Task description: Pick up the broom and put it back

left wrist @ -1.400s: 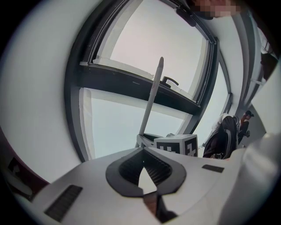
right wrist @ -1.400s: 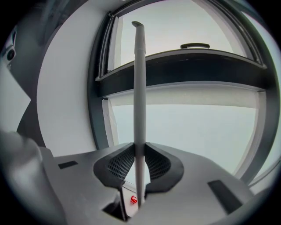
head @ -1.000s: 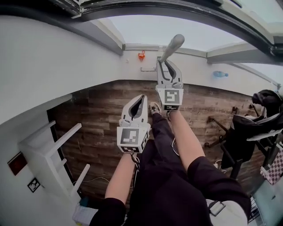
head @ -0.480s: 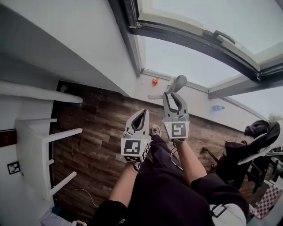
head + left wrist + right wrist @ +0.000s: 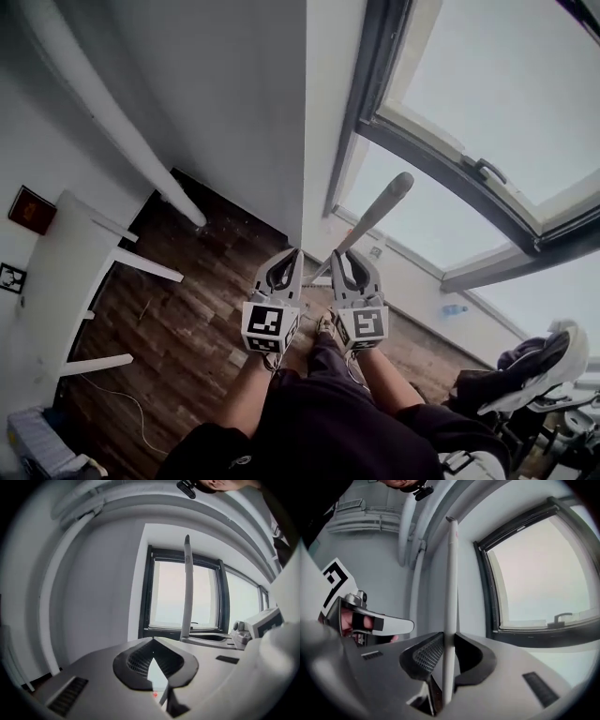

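Note:
My right gripper [image 5: 354, 255] is shut on the pale grey broom handle [image 5: 380, 208], which slants up and to the right toward the window. In the right gripper view the broom handle [image 5: 451, 573] runs straight up from between the pads of the right gripper [image 5: 449, 637]. The broom's head is hidden below the person's arms. My left gripper [image 5: 289, 255] hangs close beside the right one on its left; in the left gripper view its tips [image 5: 152, 640] meet with nothing between them. That view shows the broom handle [image 5: 187, 588] standing to the right.
A dark-framed window [image 5: 469, 112] fills the upper right. A white pipe [image 5: 103, 122] runs down the wall at left, above a white table [image 5: 66, 281] on the wood floor [image 5: 187, 309]. An office chair draped in black clothing [image 5: 525, 366] stands at lower right.
Both grippers have risen, the right one carrying the broom handle, and have drawn closer together. The head view has swung up toward the wall and window.

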`<state>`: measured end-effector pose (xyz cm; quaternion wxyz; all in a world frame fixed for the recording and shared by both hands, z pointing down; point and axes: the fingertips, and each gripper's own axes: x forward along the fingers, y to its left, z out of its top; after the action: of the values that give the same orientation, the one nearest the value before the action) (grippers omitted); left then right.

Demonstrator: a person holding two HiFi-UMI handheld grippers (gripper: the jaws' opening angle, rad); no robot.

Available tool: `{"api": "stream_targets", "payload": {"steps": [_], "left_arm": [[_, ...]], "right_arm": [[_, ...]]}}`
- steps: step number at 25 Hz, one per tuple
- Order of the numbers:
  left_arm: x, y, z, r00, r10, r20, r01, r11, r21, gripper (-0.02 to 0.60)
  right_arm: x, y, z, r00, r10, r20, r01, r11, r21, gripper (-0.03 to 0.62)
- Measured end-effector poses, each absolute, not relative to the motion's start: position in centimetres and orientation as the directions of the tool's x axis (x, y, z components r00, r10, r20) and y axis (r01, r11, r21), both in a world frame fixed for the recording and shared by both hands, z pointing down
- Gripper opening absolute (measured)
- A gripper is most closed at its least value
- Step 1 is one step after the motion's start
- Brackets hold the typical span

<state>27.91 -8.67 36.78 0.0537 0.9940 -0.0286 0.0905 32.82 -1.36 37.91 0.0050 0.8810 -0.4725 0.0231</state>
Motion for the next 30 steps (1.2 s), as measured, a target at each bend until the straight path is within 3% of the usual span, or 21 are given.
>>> {"api": "stream_targets", "payload": {"steps": [11, 30], "left_arm": [[21.3, -11.6, 35.2, 0.977, -0.128, 0.171, -0.138, -0.989, 0.048, -0.002], [15.1, -16.6, 35.2, 0.941, -0.311, 0.131, -0.325, -0.94, 0.105, 0.0]], "right_arm": [[24.8, -6.3, 35.8, 0.421, -0.907, 0.02, -0.906, -0.421, -0.026, 0.089], [20.9, -10.4, 36.1, 0.295, -0.955, 0.032, -0.954, -0.292, 0.073, 0.089]]}}
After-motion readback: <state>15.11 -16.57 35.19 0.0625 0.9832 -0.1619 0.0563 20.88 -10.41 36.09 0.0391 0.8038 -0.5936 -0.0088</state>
